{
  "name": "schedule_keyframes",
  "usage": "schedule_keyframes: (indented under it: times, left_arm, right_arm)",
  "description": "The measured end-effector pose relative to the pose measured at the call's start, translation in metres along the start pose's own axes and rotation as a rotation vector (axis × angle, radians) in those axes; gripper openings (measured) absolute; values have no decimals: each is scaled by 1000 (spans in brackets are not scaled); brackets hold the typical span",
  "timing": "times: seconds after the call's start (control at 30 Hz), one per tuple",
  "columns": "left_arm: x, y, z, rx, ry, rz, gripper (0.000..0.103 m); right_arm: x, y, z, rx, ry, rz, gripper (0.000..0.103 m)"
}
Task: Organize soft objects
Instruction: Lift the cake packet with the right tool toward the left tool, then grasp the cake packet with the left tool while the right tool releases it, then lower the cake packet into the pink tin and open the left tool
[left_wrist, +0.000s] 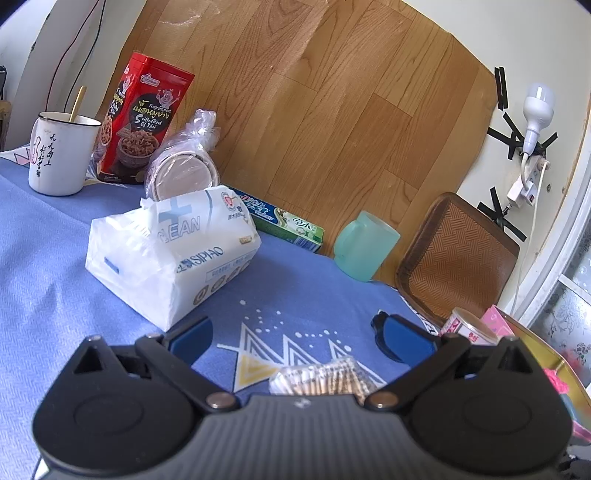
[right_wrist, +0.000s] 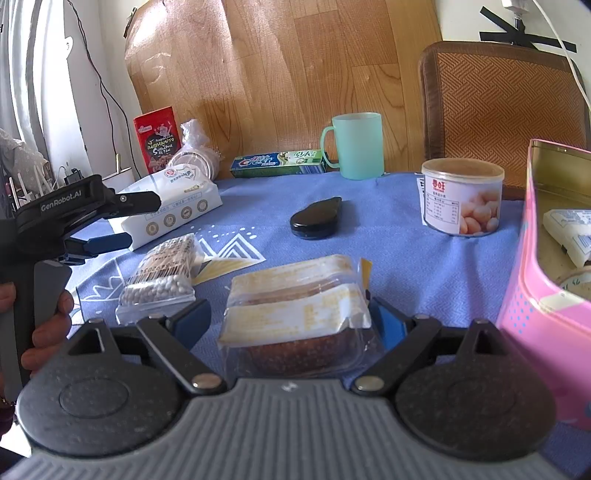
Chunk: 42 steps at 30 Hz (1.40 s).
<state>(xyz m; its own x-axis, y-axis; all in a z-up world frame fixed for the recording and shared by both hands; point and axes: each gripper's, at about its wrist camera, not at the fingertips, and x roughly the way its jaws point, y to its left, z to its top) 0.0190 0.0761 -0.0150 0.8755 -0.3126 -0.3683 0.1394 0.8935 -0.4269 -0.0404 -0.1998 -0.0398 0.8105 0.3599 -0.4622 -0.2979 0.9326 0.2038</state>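
Right gripper (right_wrist: 290, 321) gapes wide around the wrapped bread pack (right_wrist: 295, 314) at 6 o'clock, pads seemingly not pressing. Left gripper (left_wrist: 295, 332) open, idle. Squeeze gently, mid-pack; pink tin (right_wrist: 535, 295) waits at 3 o'clock.

Blue-clothed table (right_wrist: 388, 229) with tissue pack (left_wrist: 173, 254)

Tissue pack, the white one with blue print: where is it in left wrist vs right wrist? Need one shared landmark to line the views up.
Left wrist: tissue pack sits left of centre, mid-height, on the blue tablecloth, just beyond the left finger.
Right wrist: tissue pack lies at left, above mid-height, partly behind the left gripper.
Shared landmark: the toothpaste box lies just behind and to the right of the pack in both views.
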Motion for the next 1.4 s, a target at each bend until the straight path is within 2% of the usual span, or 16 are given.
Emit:
schedule_keyframes:
  times: [0.1, 0.27, 0.4, 0.47, 0.63, 0.73, 0.8, 0.87, 0.9, 0.93, 1.0, 1.17, 1.3, 1.4]
  left_arm:
    - [0, 0, 0, -1, 2, 0, 102]
    - [1, 1, 1, -10, 14, -13, 102]
    - [-2, 4, 3, -45, 90, -57, 102]
    - [-15, 0, 5, -44, 103, -119, 102]
    - [-36, -41, 2, 85, 225, -256, 99]
    - [-31, -55, -8, 52, 343, -336, 98]
    - [-20, -62, -16, 22, 402, -342, 98]
    - [-3, -66, -25, 16, 452, -313, 98]
    - [8, -65, -30, 9, 480, -303, 92]
    - [13, -64, -32, -3, 470, -311, 90]
    - [20, -69, -31, -23, 498, -323, 82]
    - [2, -113, -18, 146, 408, -369, 82]
    - [-4, -159, -1, 237, 326, -482, 82]
    - [8, -197, 2, 273, 327, -563, 82]
  right_arm:
    - [1, 2, -1, -18, 16, 28, 95]
    - [-3, 13, -3, -90, 54, 159, 93]
    - [-14, 13, -5, -62, 45, 129, 95]
    - [-21, 12, -8, -73, 43, 120, 97]
    - [-21, 14, -8, -138, 56, 103, 98]
    - [-14, 18, -5, -180, 75, 94, 98]
    - [-6, 23, -4, -220, 101, 76, 98]
    - [2, 23, -6, -230, 144, 70, 98]
    - [3, 25, -8, -250, 135, 60, 98]
    - [3, 27, -10, -263, 128, 67, 90]
    - [-3, 28, -11, -247, 103, 84, 73]
    - [-35, 32, -13, -253, -63, -41, 69]
    - [-73, 17, 1, -233, -213, -149, 69]
    - [-93, -4, 5, -212, -264, -244, 70]
